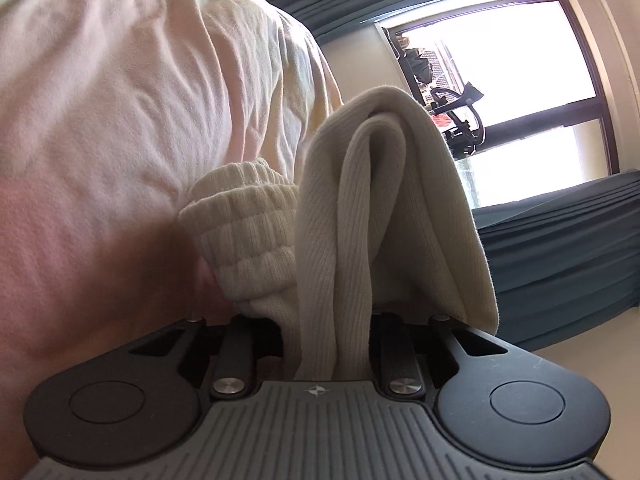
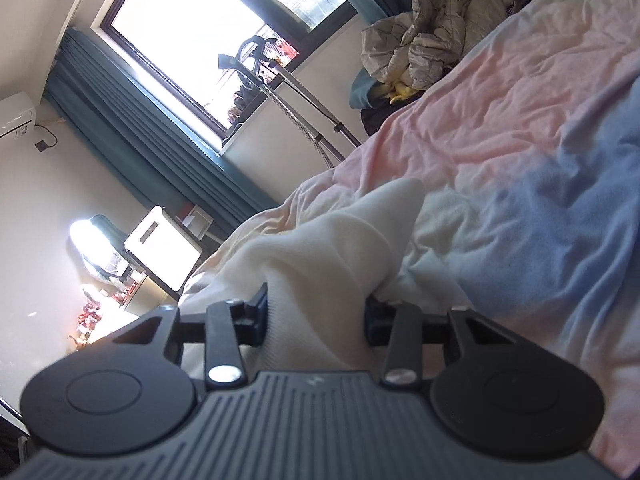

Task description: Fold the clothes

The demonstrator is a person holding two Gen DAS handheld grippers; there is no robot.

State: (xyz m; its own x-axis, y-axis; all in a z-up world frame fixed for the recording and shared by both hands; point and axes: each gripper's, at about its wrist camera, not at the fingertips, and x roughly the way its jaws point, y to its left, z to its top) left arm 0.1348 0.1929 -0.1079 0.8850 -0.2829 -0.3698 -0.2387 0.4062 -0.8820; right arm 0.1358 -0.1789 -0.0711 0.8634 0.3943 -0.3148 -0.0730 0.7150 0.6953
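Note:
A cream ribbed knit garment (image 1: 360, 208) is bunched between the fingers of my left gripper (image 1: 332, 332), which is shut on it; its ribbed cuff (image 1: 240, 232) hangs to the left. The fingertips are hidden by the cloth. In the right wrist view my right gripper (image 2: 316, 312) is shut on another part of the cream garment (image 2: 332, 248), just above the pink bedsheet (image 2: 500, 120). The cloth rises in a fold beyond the jaws and covers the fingertips.
The pink sheet (image 1: 100, 100) fills the left of the left wrist view. A crumpled grey heap of clothes (image 2: 432, 40) lies at the far end of the bed. Teal curtains (image 2: 140, 132), a window (image 2: 208, 28) and a garment steamer stand (image 2: 304, 100) lie beyond.

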